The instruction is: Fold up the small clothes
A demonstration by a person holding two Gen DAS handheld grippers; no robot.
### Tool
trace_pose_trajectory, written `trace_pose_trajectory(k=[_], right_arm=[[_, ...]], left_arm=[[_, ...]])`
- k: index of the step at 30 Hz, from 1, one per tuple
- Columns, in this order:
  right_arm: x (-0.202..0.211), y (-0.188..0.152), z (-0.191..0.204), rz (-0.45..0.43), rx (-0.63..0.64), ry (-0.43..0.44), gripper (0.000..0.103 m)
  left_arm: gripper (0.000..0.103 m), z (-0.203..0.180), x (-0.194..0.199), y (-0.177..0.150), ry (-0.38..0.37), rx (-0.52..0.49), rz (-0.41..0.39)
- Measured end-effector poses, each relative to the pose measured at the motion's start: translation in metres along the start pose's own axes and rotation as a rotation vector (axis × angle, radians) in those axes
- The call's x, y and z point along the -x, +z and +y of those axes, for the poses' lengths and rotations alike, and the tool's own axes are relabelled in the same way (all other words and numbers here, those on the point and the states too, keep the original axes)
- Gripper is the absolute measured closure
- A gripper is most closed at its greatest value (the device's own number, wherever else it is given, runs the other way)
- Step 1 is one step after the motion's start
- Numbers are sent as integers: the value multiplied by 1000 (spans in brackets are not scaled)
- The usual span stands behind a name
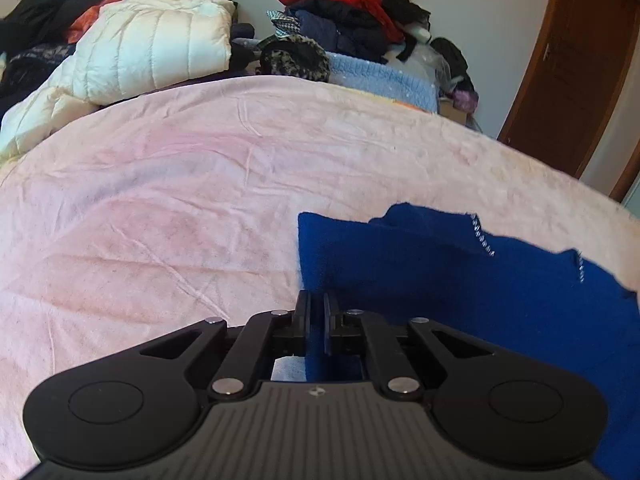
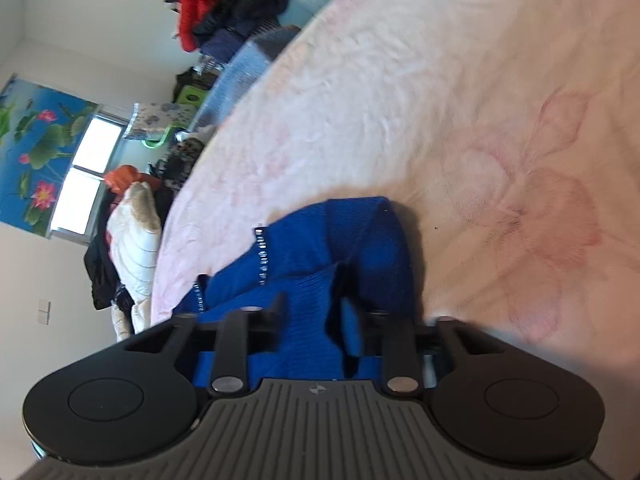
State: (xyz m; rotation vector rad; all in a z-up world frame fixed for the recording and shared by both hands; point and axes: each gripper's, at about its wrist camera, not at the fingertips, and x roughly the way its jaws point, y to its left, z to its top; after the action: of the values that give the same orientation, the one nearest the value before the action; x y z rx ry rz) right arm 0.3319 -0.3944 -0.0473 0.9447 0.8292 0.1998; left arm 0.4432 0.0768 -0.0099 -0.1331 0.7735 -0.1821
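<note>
A blue garment [image 1: 460, 280] lies on a pink bedspread [image 1: 180, 200], its edge trimmed with small silver stitching. The left gripper [image 1: 317, 300] sits at the garment's near left corner, its fingers drawn together with a fold of the blue cloth pinched between them. The right gripper [image 2: 316, 308] stands with fingers apart (blue knit bunches up between them, though the pads do not press on it). At the far end of the bed lie a white puffer jacket [image 1: 160, 48] and a heap of clothes [image 1: 352, 8].
</note>
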Motion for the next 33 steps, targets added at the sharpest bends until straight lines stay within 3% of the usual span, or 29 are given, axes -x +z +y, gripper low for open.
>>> trace_pose_trajectory(k=[3, 6, 9, 11, 14, 19, 20, 21, 22, 26, 30, 32, 33], right_arm=[[17, -3, 1, -30, 49, -17, 50], [15, 14, 6, -52, 82, -68, 50], [0, 35, 21, -30, 122, -46, 50], [-20, 44, 39, 19, 208, -66, 50], [-52, 49, 67, 63, 412, -191, 48], [-98, 47, 78, 153, 605, -343, 47], [-99, 45, 79, 147, 632, -339, 50], [-99, 43, 80, 151, 645, -336, 63], [-100, 43, 80, 175, 643, -322, 93], [-97, 44, 76, 182, 629, -297, 96], [-93, 54, 65, 146, 549, -300, 98], [-94, 54, 67, 161, 552, -301, 96], [-94, 55, 69, 152, 547, -311, 86]], left_arm=[[97, 13, 5, -1, -14, 37, 16], [97, 19, 1, 10, 40, 59, -7], [97, 25, -8, 21, -22, 165, 11], [97, 19, -16, 23, -34, 179, 41], [97, 4, -28, 22, -32, 128, 75], [96, -1, -41, 14, -28, 109, 88], [96, -1, -41, 14, -31, 99, 85], [96, -1, -40, 14, -37, 94, 85], [96, 0, -40, 14, -43, 90, 86], [97, 1, -37, 17, -51, 62, 77], [100, -5, -36, 13, 27, -12, 71], [101, -5, -31, 11, 29, -31, 68], [101, -3, -28, 10, 25, -32, 69]])
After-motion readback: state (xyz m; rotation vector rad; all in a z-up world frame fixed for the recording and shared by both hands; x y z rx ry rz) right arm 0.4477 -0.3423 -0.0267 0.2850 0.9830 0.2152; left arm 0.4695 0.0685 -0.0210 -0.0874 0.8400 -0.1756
